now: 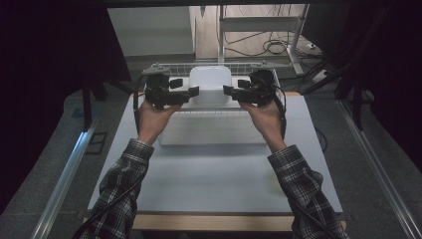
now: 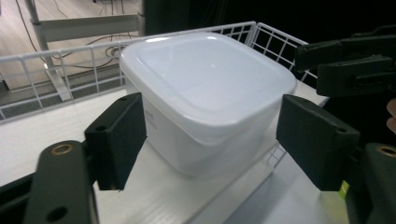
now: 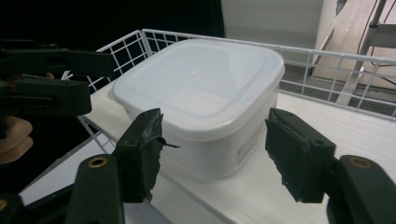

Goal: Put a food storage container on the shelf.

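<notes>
**Lidded white container in wire basket, flanked by two grippers**

Item: one white plastic container [image 1: 210, 83], square with rounded corners, its white lid seated on top. Location — upright inside a white wire basket [image 1: 175, 68] at the far end of the table [image 1: 214, 174], on the basket's white floor panel. The left gripper view shows a basket corner behind the container; the right gripper view shows the wire wall running along its far side.

Left gripper [image 1: 191, 92]: held in the person's left hand [image 1: 152, 114], at the container's left side. Its jaws stand apart, the container's corner lying between them; the pads are clear of the walls in the left gripper view.

Right gripper [image 1: 226, 90]: held in the right hand [image 1: 263, 117], at the container's right side. Jaws likewise apart — container between them, pads off the plastic.

Both grippers face each other across the container. A flat white tray [image 1: 211, 129] lies on the table just in front of the basket, beneath the hands. Plaid sleeves cover both forearms.
</notes>
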Available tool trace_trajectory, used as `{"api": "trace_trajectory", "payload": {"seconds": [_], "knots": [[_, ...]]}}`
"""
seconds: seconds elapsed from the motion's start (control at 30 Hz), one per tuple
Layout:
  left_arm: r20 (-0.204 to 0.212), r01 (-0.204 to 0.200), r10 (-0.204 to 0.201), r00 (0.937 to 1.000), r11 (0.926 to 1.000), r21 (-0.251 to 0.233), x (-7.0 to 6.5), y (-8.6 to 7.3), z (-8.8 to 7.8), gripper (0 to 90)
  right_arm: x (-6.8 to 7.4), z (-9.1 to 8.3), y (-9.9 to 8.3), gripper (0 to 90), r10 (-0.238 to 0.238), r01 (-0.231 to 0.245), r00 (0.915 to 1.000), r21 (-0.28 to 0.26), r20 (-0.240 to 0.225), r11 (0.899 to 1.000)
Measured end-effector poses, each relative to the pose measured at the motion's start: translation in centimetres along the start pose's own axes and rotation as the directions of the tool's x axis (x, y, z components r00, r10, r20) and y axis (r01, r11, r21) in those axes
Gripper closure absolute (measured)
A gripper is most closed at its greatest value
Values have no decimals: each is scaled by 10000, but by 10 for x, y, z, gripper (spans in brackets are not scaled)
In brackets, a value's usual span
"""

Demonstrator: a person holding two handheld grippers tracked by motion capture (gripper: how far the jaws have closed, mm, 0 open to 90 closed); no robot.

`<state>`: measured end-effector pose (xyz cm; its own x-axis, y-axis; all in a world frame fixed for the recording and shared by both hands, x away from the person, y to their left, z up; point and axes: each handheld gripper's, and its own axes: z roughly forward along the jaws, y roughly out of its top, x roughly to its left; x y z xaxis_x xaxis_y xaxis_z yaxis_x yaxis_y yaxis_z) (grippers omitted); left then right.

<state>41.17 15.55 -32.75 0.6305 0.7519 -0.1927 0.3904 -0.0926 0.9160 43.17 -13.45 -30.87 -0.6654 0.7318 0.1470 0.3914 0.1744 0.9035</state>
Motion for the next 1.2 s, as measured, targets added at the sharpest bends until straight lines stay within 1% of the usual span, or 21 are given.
{"api": "trace_trajectory", "payload": {"seconds": [0.07, 0.13, 0.2, 0.23, 0.27, 0.33, 0.43, 0.47, 0.5, 0.67, 0.7, 0.73, 0.77, 0.8, 0.83, 0.93, 0.97, 1.03, 1.07, 1.17, 1.2], "knots": [[31, -94, 94, 10000, 10000, 26, -3, -5, -5, 180, 1, -3, -5, 339, -40, 40, 9999, -24, -151, 10000], [178, -114, 114, 9998, 9999, 17, -5, -9, -8, 170, 3, -5, -8, 326, -74, 73, 9997, -50, -212, 10000], [238, -153, 152, 9996, 9999, 39, -7, -12, -10, 160, 3, -6, -10, 315, -140, 139, 9996, -55, -228, 9999], [315, -256, 253, 9992, 9996, 93, -10, -15, -13, 150, 6, -8, -14, 303, -225, 225, 9993, -8, -303, 9997], [315, -256, 253, 9992, 9996, 93, -10, -15, -13, 143, 6, -8, -14, 303, -225, 225, 9993, -8, -303, 9997], [414, -496, 488, 9980, 9986, 169, -15, -22, -18, 136, 8, -10, -19, 281, -337, 338, 9987, 11, -377, 9994], [573, -650, 641, 9963, 9978, 145, -22, -29, -23, 119, 11, -12, -25, 258, -428, 431, 9979, 61, -486, 9991], [573, -650, 641, 9963, 9978, 145, -22, -29, -23, 117, 12, -13, -28, 252, -446, 450, 9976, 64, -530, 9990], [697, -759, 746, 9948, 9970, 166, -26, -34, -26, 110, 13, -14, -30, 242, -460, 466, 9972, 92, -582, 9989], [737, -897, 878, 9934, 9957, 236, -34, -50, -32, 85, 17, -18, -44, 206, -636, 654, 9947, 198, -801, 9977], [737, -897, 878, 9934, 9957, 236, -34, -50, -32, 80, 17, -19, -46, 200, -657, 678, 9944, 228, -830, 9974], [744, -985, 962, 9926, 9947, 284, -35, -53, -32, 80, 17, -19, -46, 200, -657, 678, 9944, 228, -830, 9974], [723, -1095, 1067, 9917, 9934, 348, -36, -57, -33, 69, 18, -21, -52, 183, -673, 701, 9932, 267, -947, 9972], [703, -1290, 1256, 9896, 9906, 461, -38, -64, -33, 64, 19, -22, -55, 177, -708, 745, 9926, 345, -984, 9966], [703, -1290, 1256, 9896, 9906, 461, -38, -64, -33, 59, 19, -22, -55, 177, -708, 745, 9926, 345, -984, 9966], [683, -1563, 1521, 9860, 9858, 613, -40, -77, -35, 54, 20, -25, -67, 153, -858, 909, 9911, 463, -1021, 9948], [683, -1563, 1521, 9860, 9858, 613, -40, -77, -35, 53, 20, -25, -67, 153, -858, 909, 9911, 463, -1021, 9948], [736, -1554, 1507, 9858, 9859, 627, -42, -83, -36, 47, 21, -28, -76, 139, -959, 1016, 9901, 521, -1025, 9935], [820, -1541, 1487, 9855, 9860, 635, -42, -86, -36, 44, 22, -29, -79, 123, -1013, 1075, 9896, 576, -1018, 9925], [893, -1513, 1457, 9853, 9867, 594, -43, -95, -40, 43, 22, -30, -85, 104, -1108, 1181, 9883, 672, -1047, 9907], [851, -1542, 1493, 9851, 9866, 542, -45, -100, -42, 43, 23, -31, -92, 84, -1296, 1381, 9856, 742, -1083, 9876]]}}
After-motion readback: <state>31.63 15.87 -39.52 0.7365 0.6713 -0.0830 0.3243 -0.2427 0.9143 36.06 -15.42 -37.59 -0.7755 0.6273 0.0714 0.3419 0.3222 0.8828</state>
